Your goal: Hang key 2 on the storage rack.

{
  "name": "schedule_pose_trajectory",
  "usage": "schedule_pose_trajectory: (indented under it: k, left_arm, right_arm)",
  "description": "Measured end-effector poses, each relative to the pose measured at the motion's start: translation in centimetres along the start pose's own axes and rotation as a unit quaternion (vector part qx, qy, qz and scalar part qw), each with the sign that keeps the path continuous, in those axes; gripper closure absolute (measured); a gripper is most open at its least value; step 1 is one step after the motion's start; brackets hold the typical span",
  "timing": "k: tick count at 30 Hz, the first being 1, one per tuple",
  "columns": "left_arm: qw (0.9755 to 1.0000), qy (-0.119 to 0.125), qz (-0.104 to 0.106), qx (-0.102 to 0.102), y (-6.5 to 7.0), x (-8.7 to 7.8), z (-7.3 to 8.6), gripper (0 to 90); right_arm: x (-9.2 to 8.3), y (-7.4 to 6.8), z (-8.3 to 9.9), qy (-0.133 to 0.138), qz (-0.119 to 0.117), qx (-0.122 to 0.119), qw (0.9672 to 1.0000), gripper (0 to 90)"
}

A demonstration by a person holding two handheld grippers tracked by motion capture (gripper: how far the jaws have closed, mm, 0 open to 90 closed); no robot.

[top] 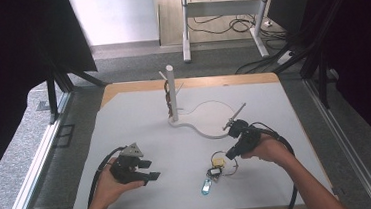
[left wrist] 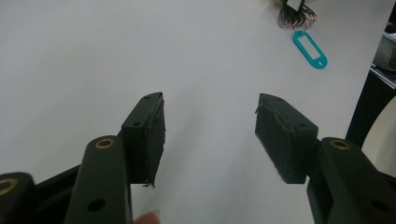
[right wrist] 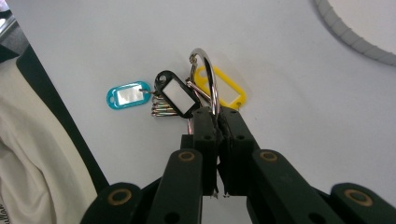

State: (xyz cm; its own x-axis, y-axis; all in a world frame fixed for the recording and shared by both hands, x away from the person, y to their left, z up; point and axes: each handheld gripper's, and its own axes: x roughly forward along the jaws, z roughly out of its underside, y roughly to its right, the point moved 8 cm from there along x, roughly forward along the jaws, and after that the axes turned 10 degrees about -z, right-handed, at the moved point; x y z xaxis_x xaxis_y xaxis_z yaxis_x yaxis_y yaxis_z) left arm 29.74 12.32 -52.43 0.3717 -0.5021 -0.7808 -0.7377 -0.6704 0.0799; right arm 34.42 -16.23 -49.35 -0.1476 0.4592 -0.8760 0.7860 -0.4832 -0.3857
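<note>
Steel key ring pinched upright in right gripper, tags trailing | near table's front edge | left gripper spread, empty, well apart toward the left edge.

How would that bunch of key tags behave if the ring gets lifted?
Probably floppy: the tags hang loosely on the stiff metal ring, so they would likely dangle and swing. It looks light, being small plastic tags. The smooth ring might slip or twist in the right gripper, whose fingers pinch just one thin part.
</note>
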Motion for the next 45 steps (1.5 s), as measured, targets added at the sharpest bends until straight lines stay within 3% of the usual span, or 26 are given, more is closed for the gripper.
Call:
schedule_pose_trajectory:
  k: [9, 18, 23, 35, 45]
  left_arm:
    - [1.0, 0.003, -0.001, -0.004, -0.3, -0.2, 0.1, 43.3]
    - [1.0, 0.004, -0.002, -0.004, -0.3, -0.3, 0.1, 43.3]
    - [1.0, 0.001, -0.002, -0.003, -0.5, -0.4, 0.3, 43.4]
    - [1.0, 0.006, 0.003, -0.004, -0.5, -0.6, 0.3, 43.6]
    - [0.9999, 0.01, 0.005, -0.006, -0.4, -0.7, 0.3, 43.6]
  right_arm:
    - [-0.5, -0.7, -0.7, -0.012, -0.008, -0.008, 0.9999, 87.7]
    - [-3.3, -1.4, -2.3, -0.007, -0.002, -0.011, 0.9999, 87.8]
    - [-5.3, -1.2, -3.1, 0.006, -0.001, -0.001, 1.0, 87.7]
    - [-8.0, -0.8, -4.7, 0.03, 0.0, 0.017, 0.9994, 87.8]
    - [-9.0, -0.7, -5.7, 0.045, 0.002, 0.011, 0.9989, 87.8]
